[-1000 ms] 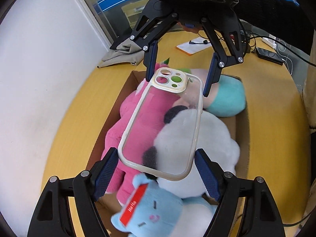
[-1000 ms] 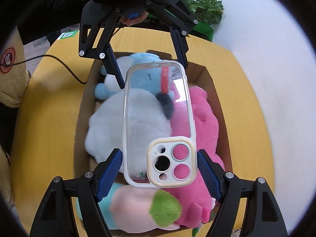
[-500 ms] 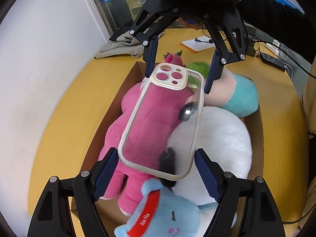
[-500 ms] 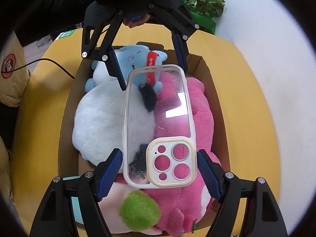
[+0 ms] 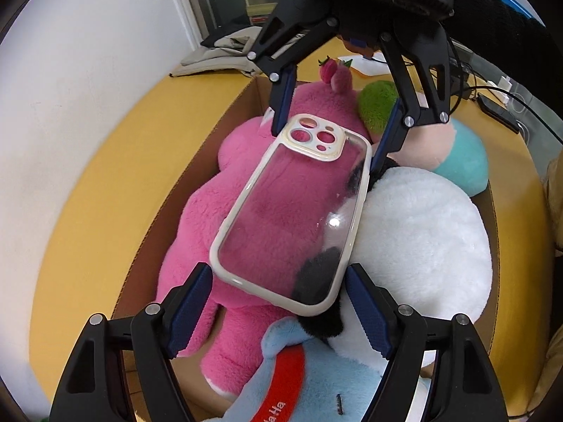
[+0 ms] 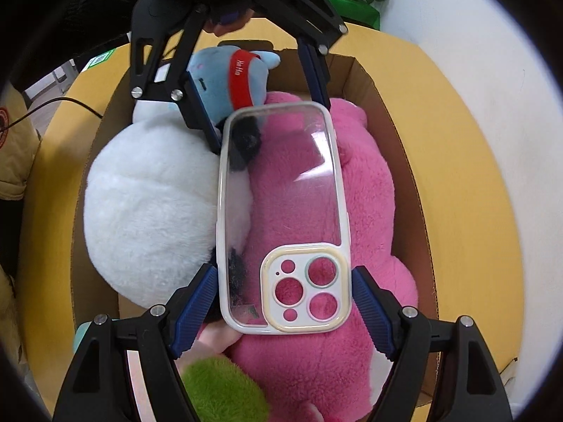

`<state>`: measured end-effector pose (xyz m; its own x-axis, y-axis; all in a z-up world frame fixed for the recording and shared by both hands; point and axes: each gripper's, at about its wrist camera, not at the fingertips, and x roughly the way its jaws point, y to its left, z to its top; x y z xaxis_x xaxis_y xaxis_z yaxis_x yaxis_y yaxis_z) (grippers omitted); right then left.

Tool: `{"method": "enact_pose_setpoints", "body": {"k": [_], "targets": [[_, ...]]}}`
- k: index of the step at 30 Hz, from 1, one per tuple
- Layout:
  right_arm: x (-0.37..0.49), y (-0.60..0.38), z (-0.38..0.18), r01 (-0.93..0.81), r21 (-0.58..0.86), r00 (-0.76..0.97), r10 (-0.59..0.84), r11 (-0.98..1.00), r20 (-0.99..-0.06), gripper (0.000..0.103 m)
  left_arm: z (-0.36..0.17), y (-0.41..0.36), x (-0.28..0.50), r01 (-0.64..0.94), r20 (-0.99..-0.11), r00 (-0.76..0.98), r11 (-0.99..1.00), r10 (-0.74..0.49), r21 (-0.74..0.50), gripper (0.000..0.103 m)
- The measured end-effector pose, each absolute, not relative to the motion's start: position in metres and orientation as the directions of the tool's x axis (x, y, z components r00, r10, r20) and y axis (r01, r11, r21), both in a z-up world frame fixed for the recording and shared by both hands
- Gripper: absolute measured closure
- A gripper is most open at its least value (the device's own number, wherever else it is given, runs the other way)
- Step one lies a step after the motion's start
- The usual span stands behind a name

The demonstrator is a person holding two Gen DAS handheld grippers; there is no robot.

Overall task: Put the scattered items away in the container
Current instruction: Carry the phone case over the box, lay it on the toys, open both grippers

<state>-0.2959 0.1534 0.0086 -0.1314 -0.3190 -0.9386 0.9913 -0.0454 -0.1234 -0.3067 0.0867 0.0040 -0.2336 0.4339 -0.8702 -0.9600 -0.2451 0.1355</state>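
Both grippers have come lower over the cardboard box (image 5: 197, 161) since a second ago, so the plush toys now fill far more of each view and the phone case (image 5: 295, 218) hangs closer to them.

That case is a rounded rectangle of glossy clear plastic with an off-white rim and a raised cream camera block pierced by round holes. It is carried between the two tools. The left gripper (image 5: 278, 302) clamps the plain end, its ribbed dark-blue pads pressing the case's long edges, at 6 o'clock in the left wrist view. The right gripper (image 6: 283, 306) clamps the camera end in the same way, at 6 o'clock in its own view; seen from the left wrist it reaches in from 12 o'clock.

Through and below the case lies a shaggy pink plush (image 6: 352, 211), long and lumpy, along the box wall at 3 o'clock in the right wrist view. A fluffy white round plush (image 6: 147, 211) with black patches fills the 9 o'clock side. A smooth light-blue plush (image 6: 225, 77) with a red band sits at 11 o'clock, and a fuzzy green tuft (image 6: 221, 387) on a pale pink and teal plush (image 5: 454, 147) shows at 7 o'clock. The box is plain brown corrugated card on a smooth round yellow table (image 6: 468, 176).
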Motion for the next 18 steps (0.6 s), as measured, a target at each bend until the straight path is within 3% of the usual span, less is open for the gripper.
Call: {"method": "enact_pose_setpoints", "body": {"k": [9,12,14,18], "targets": [[-0.271,0.174,0.034,0.967,-0.185,-0.239,-0.366,-0.177,-0.899,0.024,0.034,0.040,-0.270,-0.920,-0.834,-0.327,-0.353,0.444,0.172,0.019],[-0.253,0.198,0.058,0.930,-0.224,-0.337,-0.437,-0.290,-0.834,0.024,0.056,0.019,-0.241,-0.860,-0.777,-0.428,-0.472,0.461,0.193,0.007],[-0.231,0.214,0.072,0.875,-0.248,-0.443,-0.477,-0.417,-0.759,0.024,0.070,0.006,-0.218,-0.815,-0.734,-0.478,-0.556,0.483,0.165,0.005],[-0.173,0.234,0.079,0.653,-0.249,-0.673,-0.397,-0.715,-0.624,0.024,0.092,-0.013,-0.167,-0.712,-0.638,-0.583,-0.694,0.503,0.105,0.000]]}}
